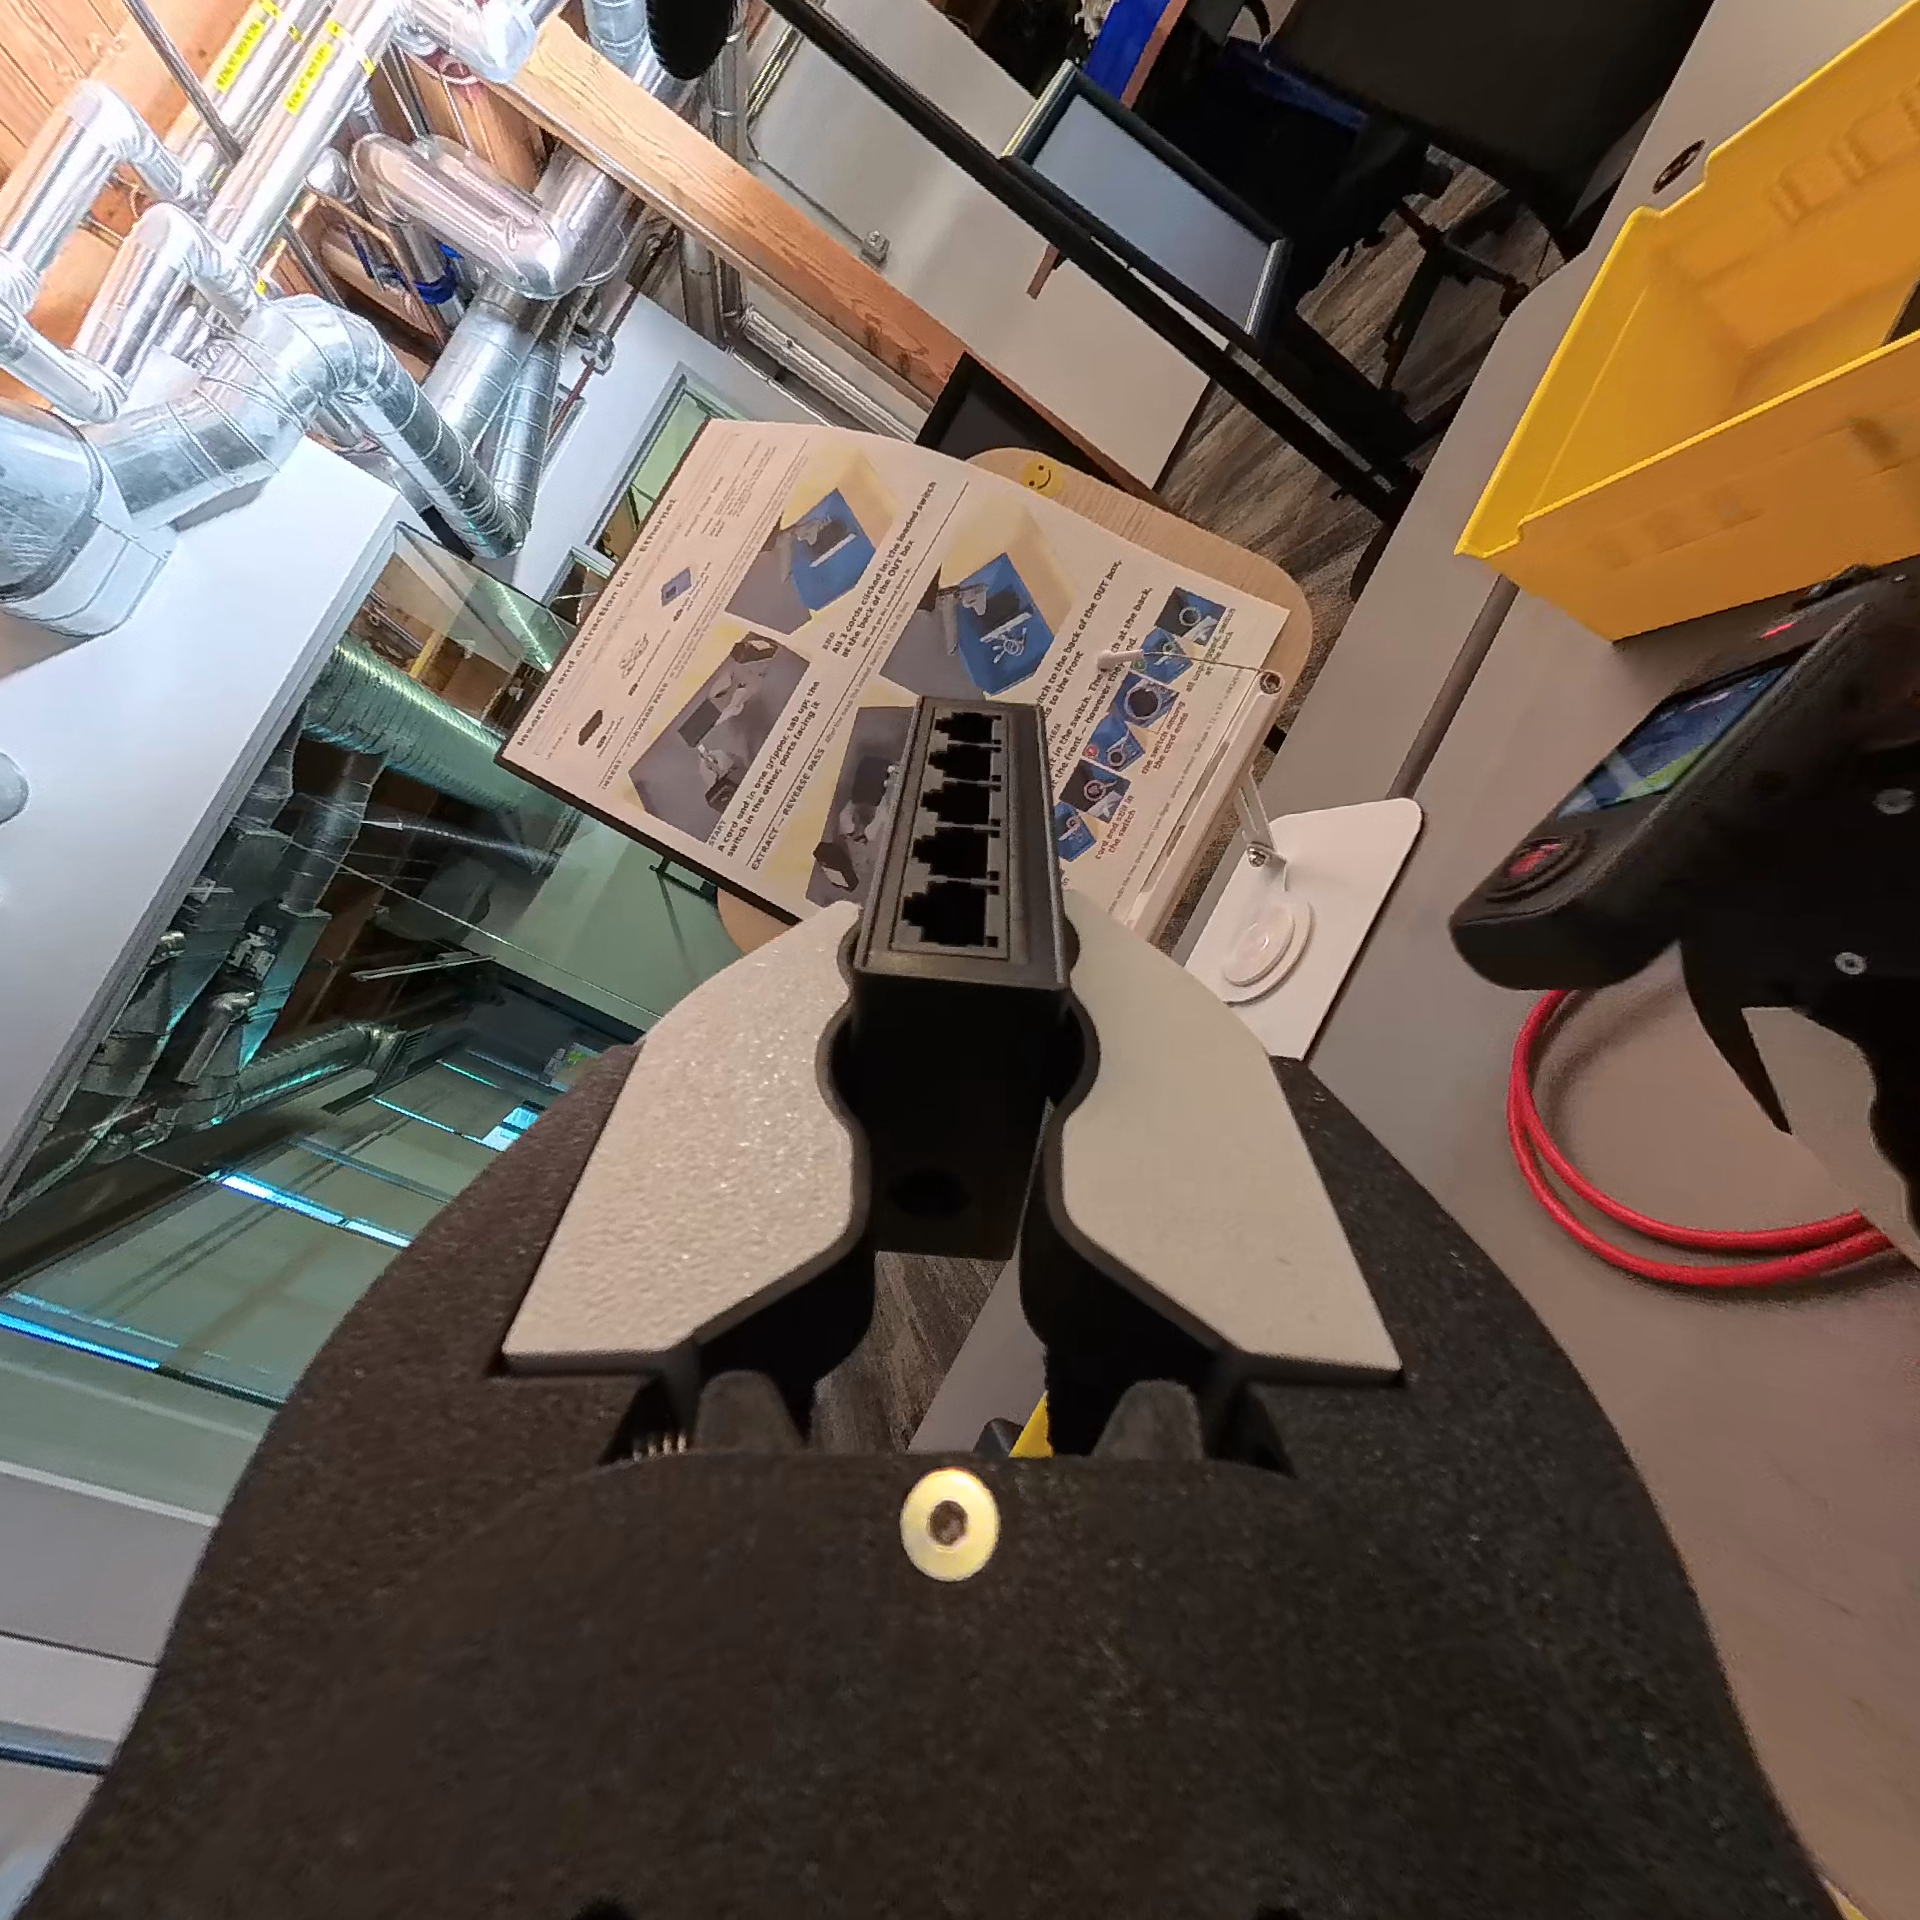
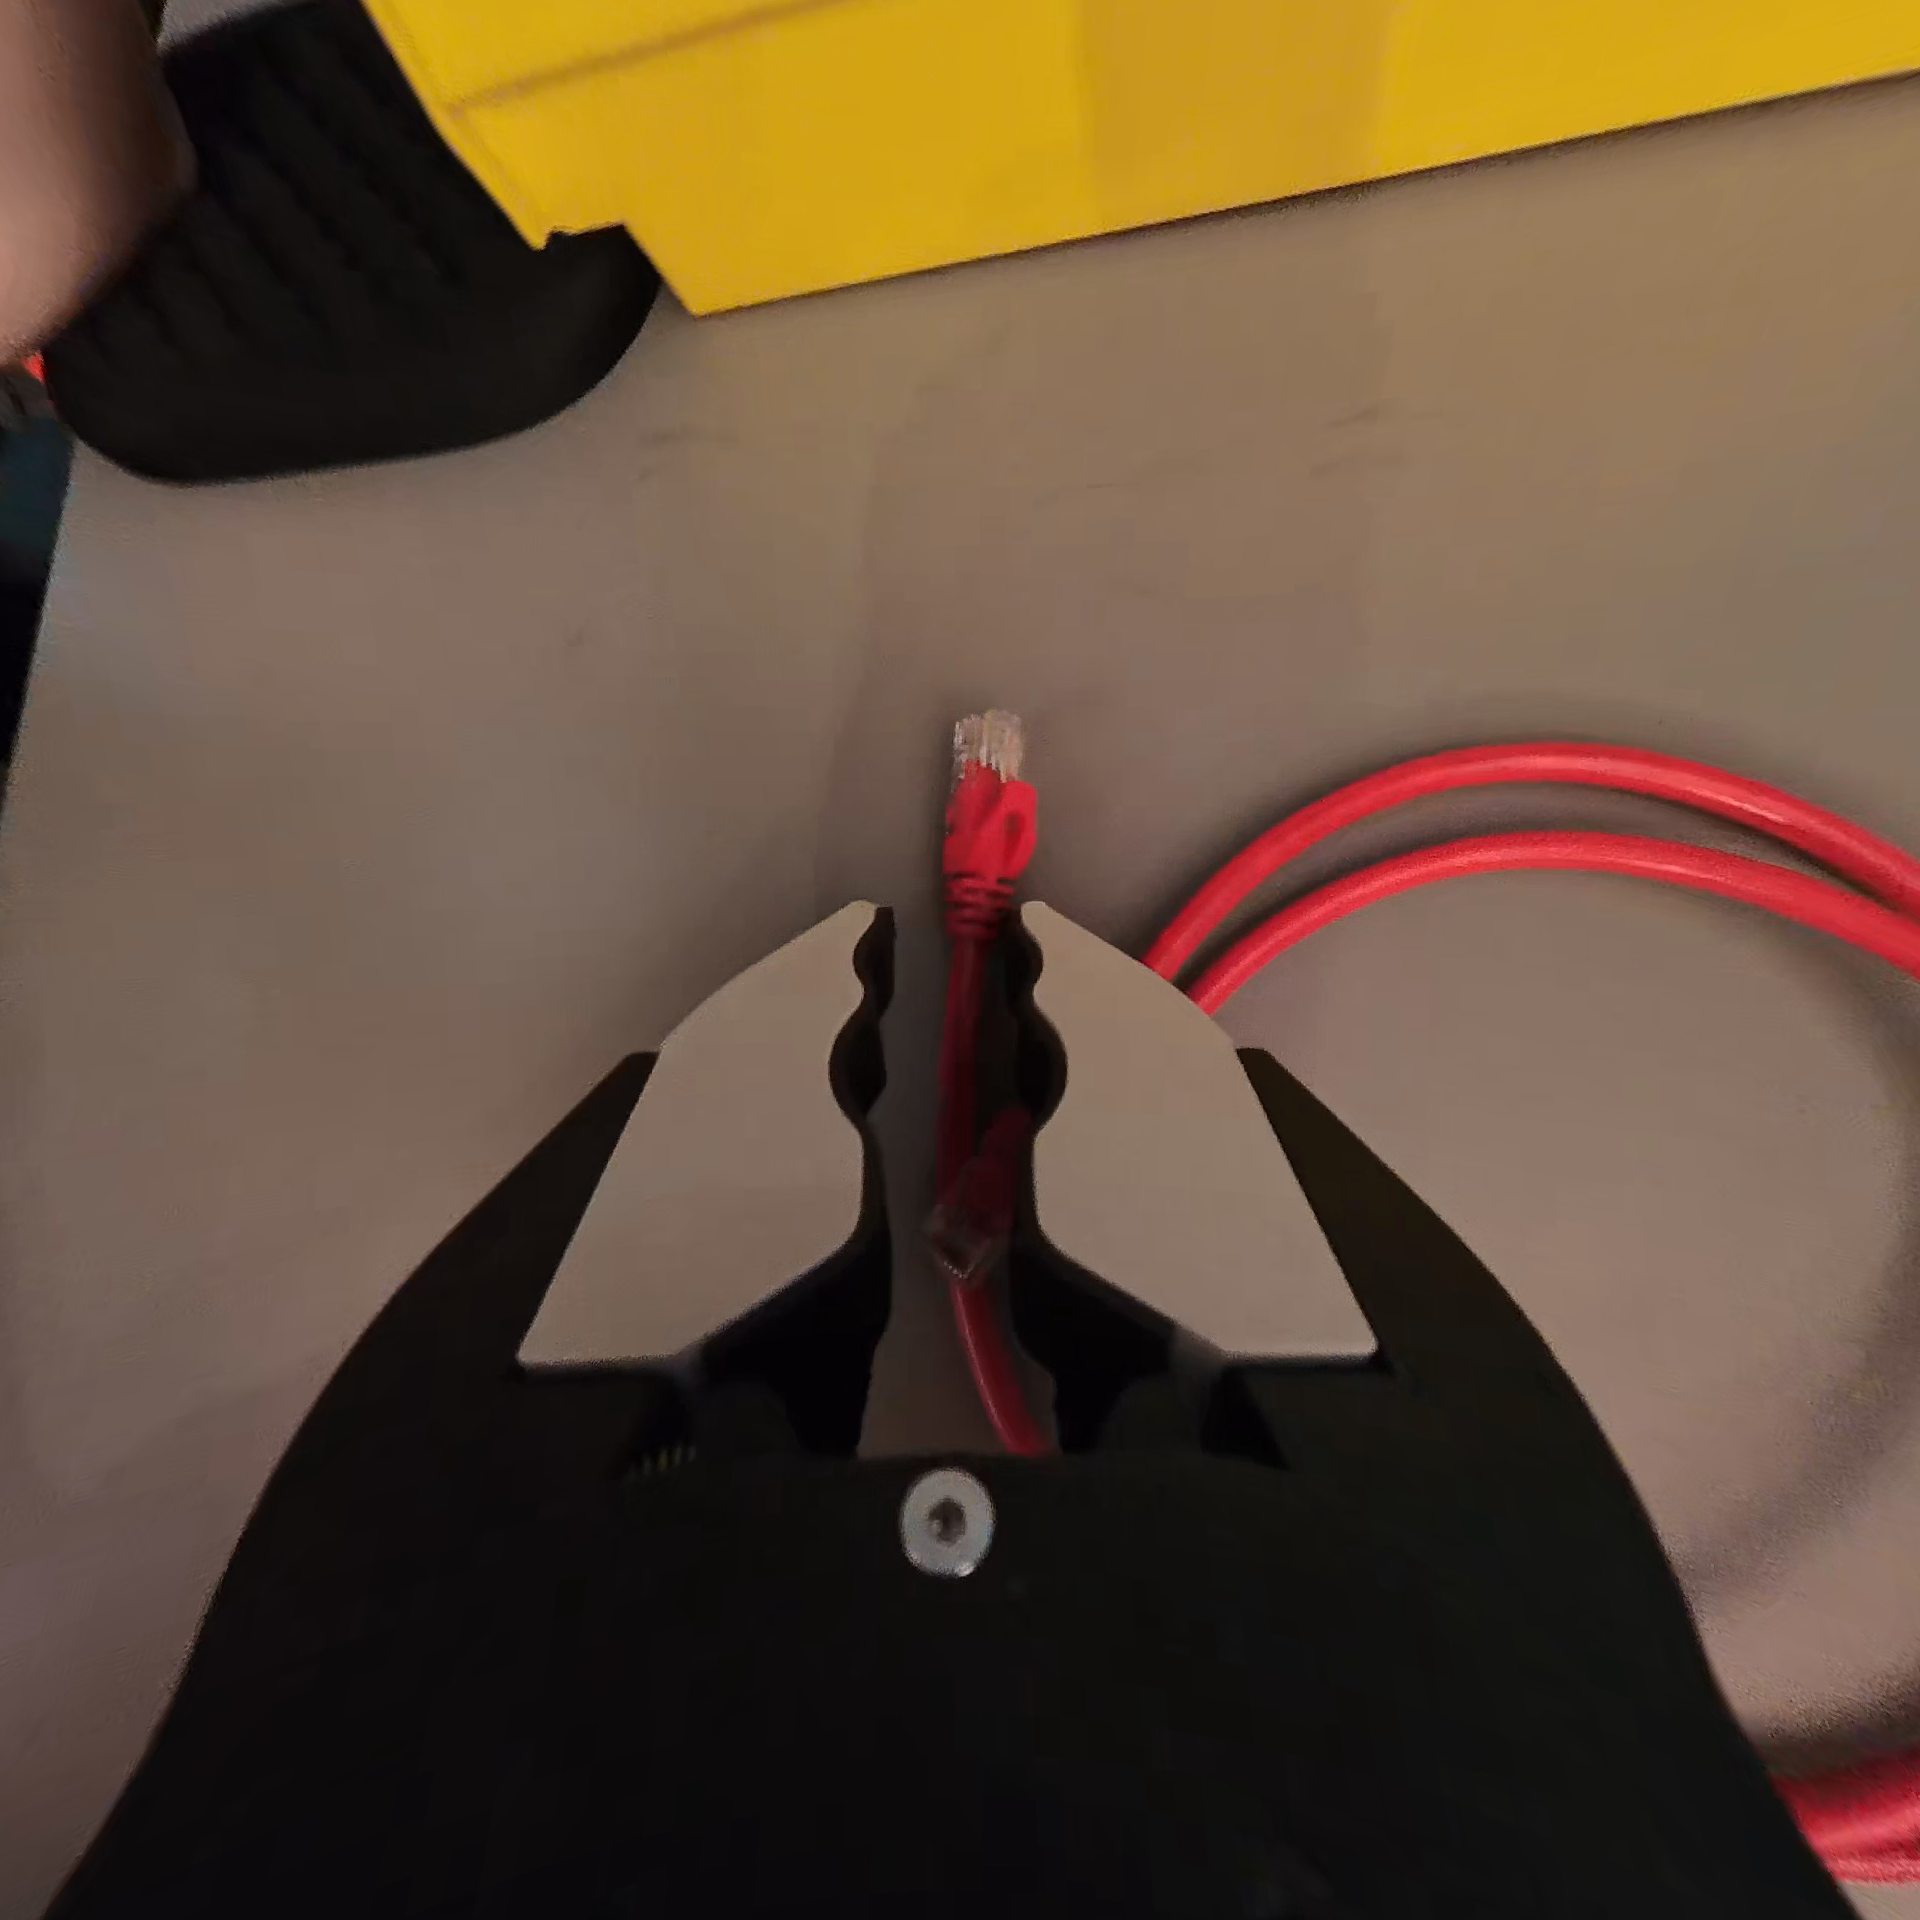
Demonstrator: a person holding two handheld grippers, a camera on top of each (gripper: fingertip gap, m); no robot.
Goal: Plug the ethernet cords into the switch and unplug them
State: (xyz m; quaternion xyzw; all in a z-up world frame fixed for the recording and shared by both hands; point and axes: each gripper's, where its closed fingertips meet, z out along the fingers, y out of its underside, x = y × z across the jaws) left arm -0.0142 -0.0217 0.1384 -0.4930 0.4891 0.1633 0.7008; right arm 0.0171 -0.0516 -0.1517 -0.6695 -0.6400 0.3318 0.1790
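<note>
A printed instruction sheet point(image 1: 894, 665) stood on a rounded wooden board point(image 1: 1226, 561) at the middle of the left wrist view. It carried black headings, blocks of small print and photo panels on pale yellow. A round yellow smiley sticker point(image 1: 1032, 476) sat at the board's top edge. Yellow labels point(image 1: 312, 75) with black lettering were wrapped around the silver pipes point(image 1: 312, 364) at upper left. A small lit screen point(image 1: 1683, 743) near the right edge possibly showed figures, though it was too blurred to tell. The right wrist view showed no writing at all.
</note>
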